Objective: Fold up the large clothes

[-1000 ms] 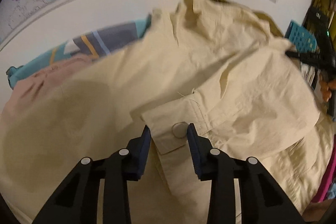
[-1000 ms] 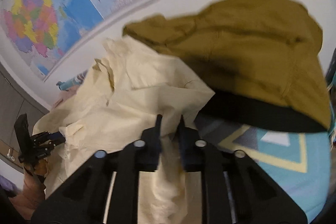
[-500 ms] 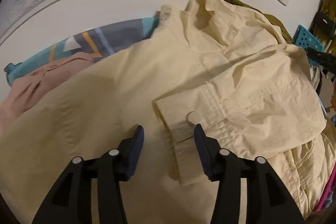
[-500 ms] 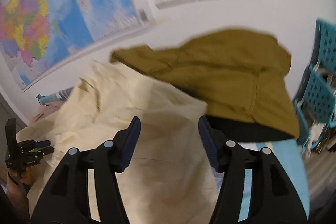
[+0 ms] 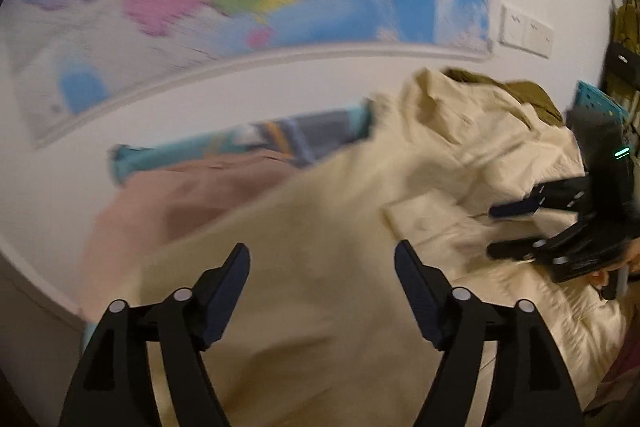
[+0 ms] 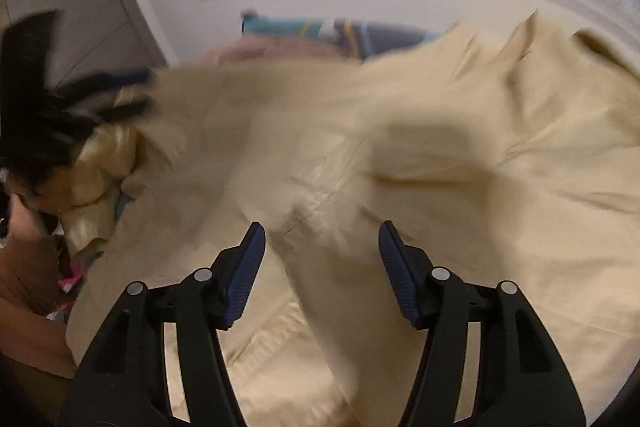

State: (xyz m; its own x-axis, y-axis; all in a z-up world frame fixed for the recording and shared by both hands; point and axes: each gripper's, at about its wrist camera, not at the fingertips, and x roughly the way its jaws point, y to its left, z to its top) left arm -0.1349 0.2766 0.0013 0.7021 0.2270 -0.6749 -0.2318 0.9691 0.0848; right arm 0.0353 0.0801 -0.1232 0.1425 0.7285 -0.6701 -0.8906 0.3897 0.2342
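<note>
A: What does my left wrist view give?

B: My left gripper (image 5: 322,281) hangs over the cream jacket (image 5: 320,267); its jaws have just been opening and stand wide, with nothing pinched between them. The jacket lies spread across the patterned mat (image 5: 312,131), covering most of it. Right of the jacket's middle lies a folded cuff (image 5: 424,223), and my right gripper (image 5: 508,231) hovers just beside it. A pink garment (image 5: 180,195) pokes out from the jacket's left edge, an olive garment (image 5: 520,93) from its far right edge.

A: And the right wrist view?

B: My right gripper (image 6: 322,261) is parted about halfway, its jaws having closed slightly, above a seam of the jacket (image 6: 360,167), gripping nothing. My left gripper (image 6: 120,91) is a dark blur at the jacket's left edge.

A: What could go wrong?

B: I judge the folded sleeve may slide open again, since neither gripper pins it. Both views are smeared, so a hasty grab could catch 2 layers, or the pink garment underneath.

A: Counts?

B: 2 grippers, 1 cream jacket, 1 pink garment, 1 olive garment, 1 mat.
</note>
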